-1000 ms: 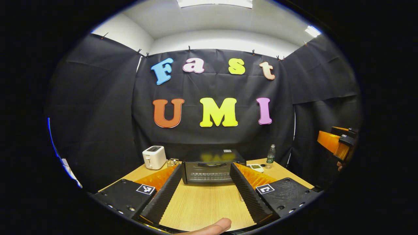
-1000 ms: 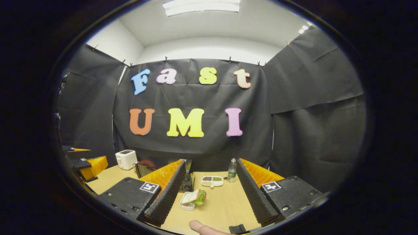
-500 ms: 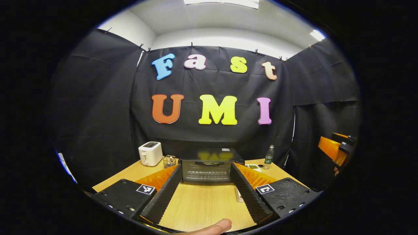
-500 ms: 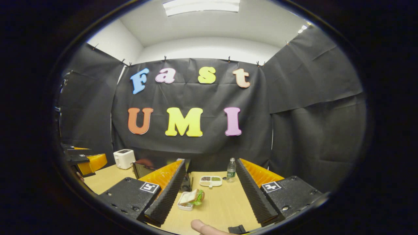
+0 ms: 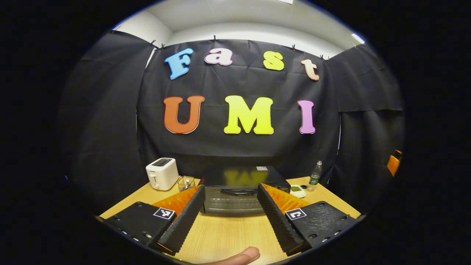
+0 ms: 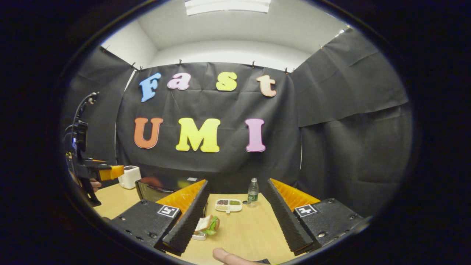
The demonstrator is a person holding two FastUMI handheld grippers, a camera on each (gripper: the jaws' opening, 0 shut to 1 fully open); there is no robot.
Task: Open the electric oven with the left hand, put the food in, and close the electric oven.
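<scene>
A: Two grippers, both with jaws spread wide and nothing between the fingers. Left gripper (image 5: 230, 217) is aimed square at the electric oven (image 5: 232, 193), which sits dead ahead past its fingertips, door closed.

B: Where do I grab?

A: Handle (image 5: 238, 191), the dark bar across the top edge of the door, straight ahead between the two fingers and a bit above them. Rigid, thin, likely smooth, so a pinch could slip; hooking over it looks safer. I'd guess the door hinges at the bottom and drops toward the gripper with some weight. The oven itself seems light enough to slide on the table (image 5: 224, 235) if yanked.

B: Food?

A: Sandwich (image 6: 208, 224) in a small white dish (image 6: 200, 235), just off the inner face of the right gripper's (image 6: 235, 221) left finger, close in, not centred between the fingers. Soft, stacked, greens hanging out; squeeze it and it deforms or falls apart. Better to take the dish rim: stiff, light, maybe slick.

B: Anything nearby?

A: Beyond the right gripper's fingertips a divided tray (image 6: 228, 205) and a bottle (image 6: 252, 190), well apart from the sandwich. Toaster (image 5: 162, 173) sits off ahead-left of the left gripper.
</scene>
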